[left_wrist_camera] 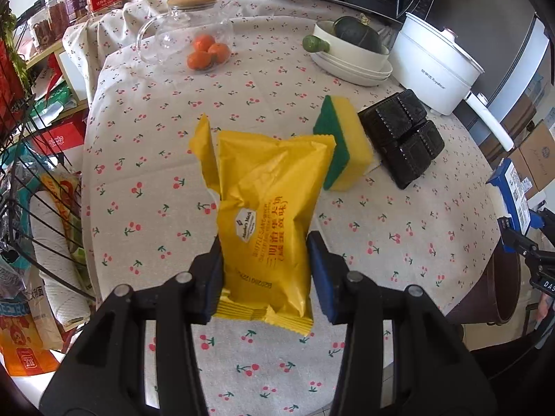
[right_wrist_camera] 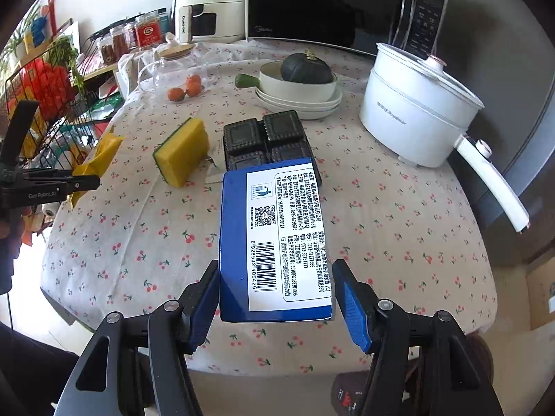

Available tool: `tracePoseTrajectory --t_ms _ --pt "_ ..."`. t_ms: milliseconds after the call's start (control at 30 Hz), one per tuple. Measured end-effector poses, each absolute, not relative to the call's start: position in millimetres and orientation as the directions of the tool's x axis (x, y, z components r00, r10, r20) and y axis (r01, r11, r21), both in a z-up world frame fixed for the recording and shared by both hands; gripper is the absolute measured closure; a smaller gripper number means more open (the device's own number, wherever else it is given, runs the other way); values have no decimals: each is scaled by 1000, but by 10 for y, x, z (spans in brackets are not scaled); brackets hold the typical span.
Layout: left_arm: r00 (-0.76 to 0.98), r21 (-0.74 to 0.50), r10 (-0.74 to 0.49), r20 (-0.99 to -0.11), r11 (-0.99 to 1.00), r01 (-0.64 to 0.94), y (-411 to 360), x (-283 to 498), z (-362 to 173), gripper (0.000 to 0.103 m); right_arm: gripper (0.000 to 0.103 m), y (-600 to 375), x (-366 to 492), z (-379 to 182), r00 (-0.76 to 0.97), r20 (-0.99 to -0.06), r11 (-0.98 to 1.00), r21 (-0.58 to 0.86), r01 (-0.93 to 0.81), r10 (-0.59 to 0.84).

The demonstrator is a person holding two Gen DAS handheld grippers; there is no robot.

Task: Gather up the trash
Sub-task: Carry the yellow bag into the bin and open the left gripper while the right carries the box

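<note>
My left gripper [left_wrist_camera: 265, 272] is shut on a yellow snack wrapper [left_wrist_camera: 263, 208] and holds it above the cherry-print tablecloth [left_wrist_camera: 138, 180]. The wrapper also shows in the right wrist view [right_wrist_camera: 100, 156], held at the table's left edge by the left gripper [right_wrist_camera: 83, 182]. My right gripper [right_wrist_camera: 277, 298] is shut on a blue box [right_wrist_camera: 274, 239] with a white barcode label, held above the table. The blue box also shows at the right edge of the left wrist view [left_wrist_camera: 513, 194]. A black plastic tray [left_wrist_camera: 402, 138] lies on the table beside a sponge; it shows in the right wrist view [right_wrist_camera: 263, 135] too.
A yellow-green sponge [left_wrist_camera: 341, 145], three oranges [left_wrist_camera: 208, 53] by a glass teapot [left_wrist_camera: 180, 31], stacked white bowls with a squash [left_wrist_camera: 353, 55], and a white electric pot [left_wrist_camera: 437, 69] stand on the table. A wire rack [left_wrist_camera: 31, 173] stands left. A microwave [right_wrist_camera: 329, 3] stands behind.
</note>
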State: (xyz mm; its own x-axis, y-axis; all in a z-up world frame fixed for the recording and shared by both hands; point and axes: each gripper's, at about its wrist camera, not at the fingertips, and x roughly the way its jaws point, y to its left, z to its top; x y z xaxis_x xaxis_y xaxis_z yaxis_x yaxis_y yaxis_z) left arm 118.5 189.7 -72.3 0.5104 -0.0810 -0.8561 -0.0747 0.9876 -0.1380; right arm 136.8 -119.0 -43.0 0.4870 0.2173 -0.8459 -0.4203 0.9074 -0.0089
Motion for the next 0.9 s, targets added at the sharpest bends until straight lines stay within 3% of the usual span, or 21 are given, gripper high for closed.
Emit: tracePoseTrajectory --t_ms 300,900 --pt "513 -167 -180 -839 983 71 1133 1226 -585 56 39 -2035 1229 -430 448 -874 959 68 -274 190" --pt "409 -194 -350 -843 906 376 -612 1270 -591 56 39 -3294 726 -724 412 -907 993 43 -111 85"
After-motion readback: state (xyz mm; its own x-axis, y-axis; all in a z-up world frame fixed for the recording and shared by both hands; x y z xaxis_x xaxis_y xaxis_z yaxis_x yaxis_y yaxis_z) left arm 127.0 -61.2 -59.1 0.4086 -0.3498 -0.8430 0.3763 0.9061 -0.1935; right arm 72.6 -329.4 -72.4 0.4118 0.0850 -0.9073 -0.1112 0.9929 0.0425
